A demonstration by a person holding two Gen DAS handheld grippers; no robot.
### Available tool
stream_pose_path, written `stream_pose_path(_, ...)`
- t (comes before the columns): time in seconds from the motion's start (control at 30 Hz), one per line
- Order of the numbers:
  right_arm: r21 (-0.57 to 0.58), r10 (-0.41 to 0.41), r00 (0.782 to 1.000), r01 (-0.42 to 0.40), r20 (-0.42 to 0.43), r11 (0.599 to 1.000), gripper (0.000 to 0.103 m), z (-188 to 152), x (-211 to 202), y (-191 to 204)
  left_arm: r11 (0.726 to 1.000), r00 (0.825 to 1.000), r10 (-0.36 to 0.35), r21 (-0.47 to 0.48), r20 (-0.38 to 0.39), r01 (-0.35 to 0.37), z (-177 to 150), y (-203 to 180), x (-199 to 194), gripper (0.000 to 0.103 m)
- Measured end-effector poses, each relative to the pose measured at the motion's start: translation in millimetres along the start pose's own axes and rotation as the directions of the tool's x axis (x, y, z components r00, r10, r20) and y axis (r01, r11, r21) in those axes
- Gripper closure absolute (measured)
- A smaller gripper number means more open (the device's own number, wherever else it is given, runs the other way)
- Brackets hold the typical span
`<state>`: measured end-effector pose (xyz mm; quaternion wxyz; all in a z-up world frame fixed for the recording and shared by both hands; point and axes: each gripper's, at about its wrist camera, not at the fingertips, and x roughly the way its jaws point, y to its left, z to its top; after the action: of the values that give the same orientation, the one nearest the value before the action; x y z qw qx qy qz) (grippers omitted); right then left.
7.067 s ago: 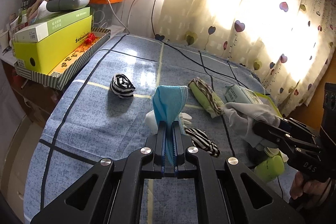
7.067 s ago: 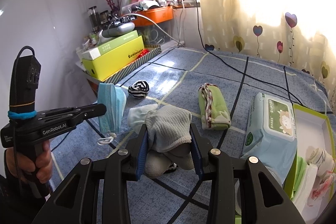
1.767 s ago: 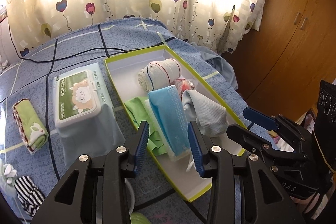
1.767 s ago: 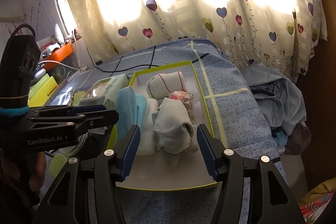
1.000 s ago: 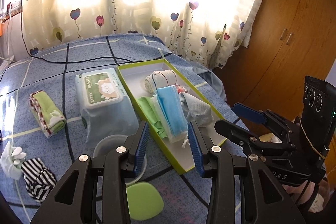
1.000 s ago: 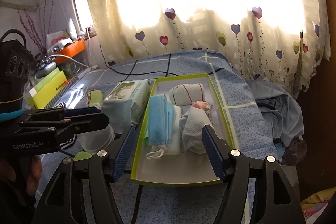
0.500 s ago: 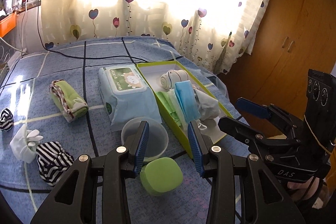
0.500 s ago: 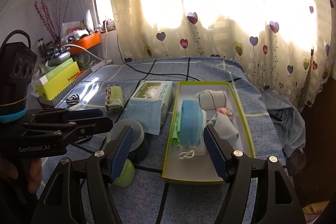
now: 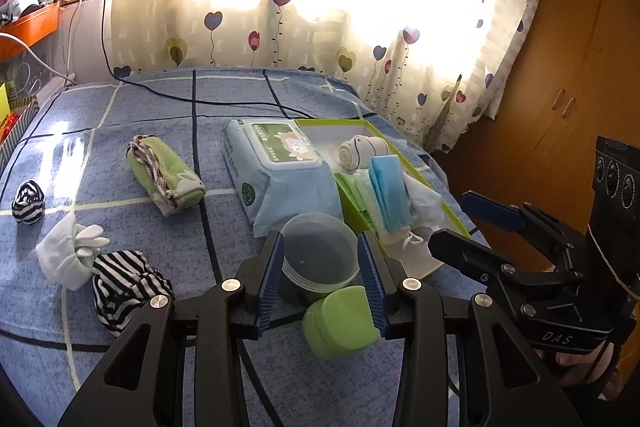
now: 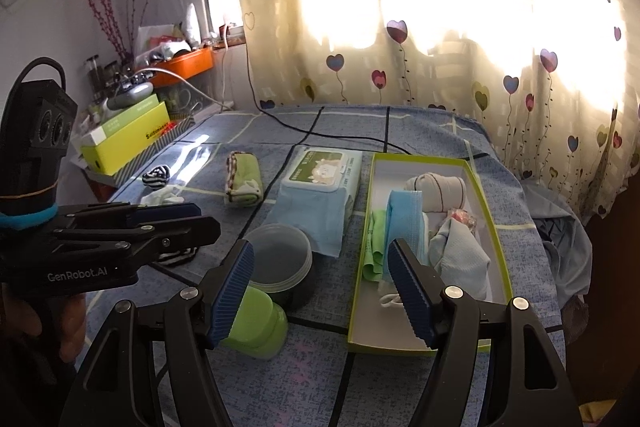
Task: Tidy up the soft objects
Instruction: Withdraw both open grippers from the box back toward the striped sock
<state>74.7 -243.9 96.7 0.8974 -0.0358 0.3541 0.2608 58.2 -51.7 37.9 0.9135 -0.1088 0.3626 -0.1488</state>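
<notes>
- Left wrist view: the left claw (image 9: 320, 277) hangs spread and empty above the bed (image 9: 120, 115), its blue pads framing a clear plastic tub (image 9: 320, 251) and a green lid (image 9: 340, 321) without touching either.
- Left wrist view: the green-edged box (image 9: 448, 211) lies on the bed just right of the wipes pack (image 9: 276, 163); it already holds a rolled sock (image 9: 362, 151), a blue face mask (image 9: 388, 187) and pale cloths.
- Left wrist view: soft things not yet boxed lie well apart to the left: a green folded cloth (image 9: 164, 173), a white glove (image 9: 68, 251), a striped sock (image 9: 126, 289) touching that glove, and a small striped bundle (image 9: 27, 201) at the far left.
- Left wrist view: the right claw (image 9: 468, 223) sits beside the box, spread, nothing between its fingers.
- Right wrist view: the right claw (image 10: 320, 291) is spread and empty, pointing at the gap between tub (image 10: 278, 259) and box (image 10: 492, 227); the left claw (image 10: 200, 219) appears at left, also holding nothing.
- Judgement: the step in hand is to fetch the next loose items. Sound practice: take the striped sock and glove first as nearest, approach from above, pinch a thick fold rather than a loose edge, and separate the two claws so each carries one piece; clear the tub and lid on the way.
</notes>
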Motion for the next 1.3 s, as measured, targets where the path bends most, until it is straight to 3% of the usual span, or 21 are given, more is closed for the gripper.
stream_pose_path(0.7, -0.043, 0.058, 0.998, -0.059, -0.018, 0.997, 0.033, 7.2, 17.0, 23.3, 0.993, 0.996, 0.085, -0.085, 0.014, -0.083, -10.2, 47.5, -12.5, 0.063)
stream_pose_path(1.3, -0.071, 0.107, 0.994, -0.109, -0.028, 0.992, 0.033, 9.2, 28.0, 37.4, 0.974, 0.982, 0.185, -0.138, 0.035, -0.179, -31.8, 96.4, -27.6, 0.063)
